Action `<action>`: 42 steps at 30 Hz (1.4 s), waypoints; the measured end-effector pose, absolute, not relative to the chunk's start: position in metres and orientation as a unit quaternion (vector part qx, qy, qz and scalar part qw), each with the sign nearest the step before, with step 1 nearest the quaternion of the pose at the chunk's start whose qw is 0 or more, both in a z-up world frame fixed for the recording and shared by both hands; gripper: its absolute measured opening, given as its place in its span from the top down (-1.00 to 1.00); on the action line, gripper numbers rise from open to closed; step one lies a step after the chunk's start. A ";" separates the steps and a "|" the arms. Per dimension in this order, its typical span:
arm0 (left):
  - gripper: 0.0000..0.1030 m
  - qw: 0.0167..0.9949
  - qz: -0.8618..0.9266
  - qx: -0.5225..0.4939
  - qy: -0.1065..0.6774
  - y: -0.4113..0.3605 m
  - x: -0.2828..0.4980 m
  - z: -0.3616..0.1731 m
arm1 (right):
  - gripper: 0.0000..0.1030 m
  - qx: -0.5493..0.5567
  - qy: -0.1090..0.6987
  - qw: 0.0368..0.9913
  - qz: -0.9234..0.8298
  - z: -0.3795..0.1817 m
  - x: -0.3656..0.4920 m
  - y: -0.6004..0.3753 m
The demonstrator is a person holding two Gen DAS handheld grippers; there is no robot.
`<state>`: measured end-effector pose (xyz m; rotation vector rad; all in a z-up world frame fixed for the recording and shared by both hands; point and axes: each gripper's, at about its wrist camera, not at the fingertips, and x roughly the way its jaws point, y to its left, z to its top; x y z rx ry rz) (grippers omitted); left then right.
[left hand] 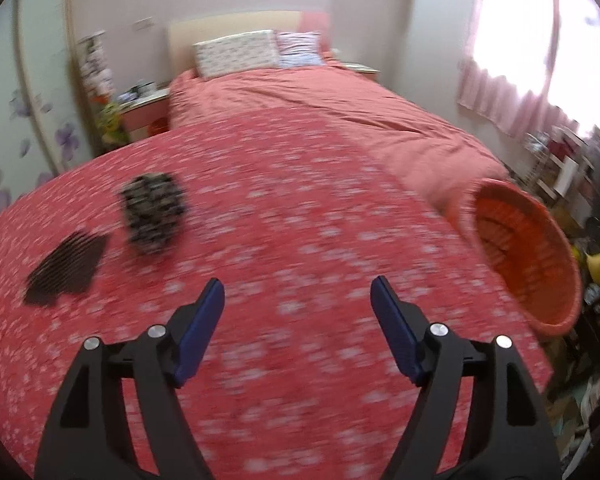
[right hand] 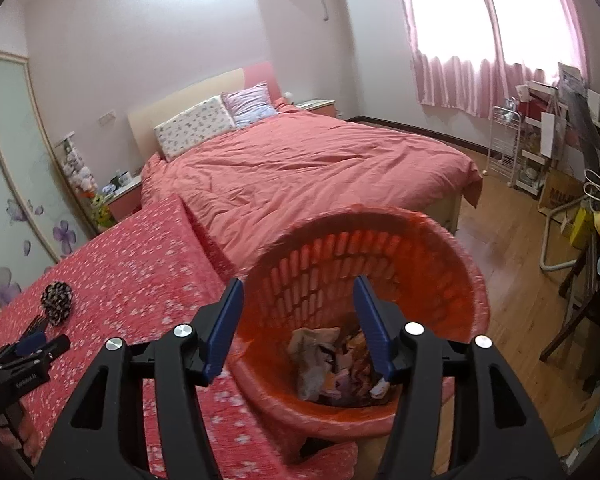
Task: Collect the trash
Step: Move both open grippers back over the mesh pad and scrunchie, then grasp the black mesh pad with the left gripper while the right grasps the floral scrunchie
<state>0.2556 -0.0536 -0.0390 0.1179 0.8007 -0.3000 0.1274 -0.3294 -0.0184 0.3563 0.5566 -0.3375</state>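
- The bed (right hand: 300, 168) fills the far middle of the room, under a salmon quilt, with two pillows (right hand: 198, 126) against the headboard.
- In front of it a counter (left hand: 300, 240) draped in a red cloth with small white flowers carries the loose items.
- An orange slatted basket (right hand: 440, 264) stands at the counter's right edge, tilted toward the right wrist camera; crumpled trash (right hand: 324, 364) of paper and wrappers lies at its bottom.
- The right gripper (right hand: 298, 304) hovers over the basket mouth, its blue-padded jaws spread wide with nothing between them.
- The left gripper (left hand: 298, 304) hangs above the flowered cloth, jaws likewise parted and empty; this view is smeared by motion blur.
- On the left part of the counter lies a black-and-white patterned piece (left hand: 154, 212), and just beside it, nearer the edge, a dark ribbed piece (left hand: 66, 270); both are well apart from the basket. What they are cannot be told through the blur.
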 end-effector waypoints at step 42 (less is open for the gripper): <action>-0.68 0.894 0.042 -0.008 0.446 0.160 0.372 -0.084 | -0.35 0.095 0.376 0.922 -0.021 -0.052 0.205 -0.161</action>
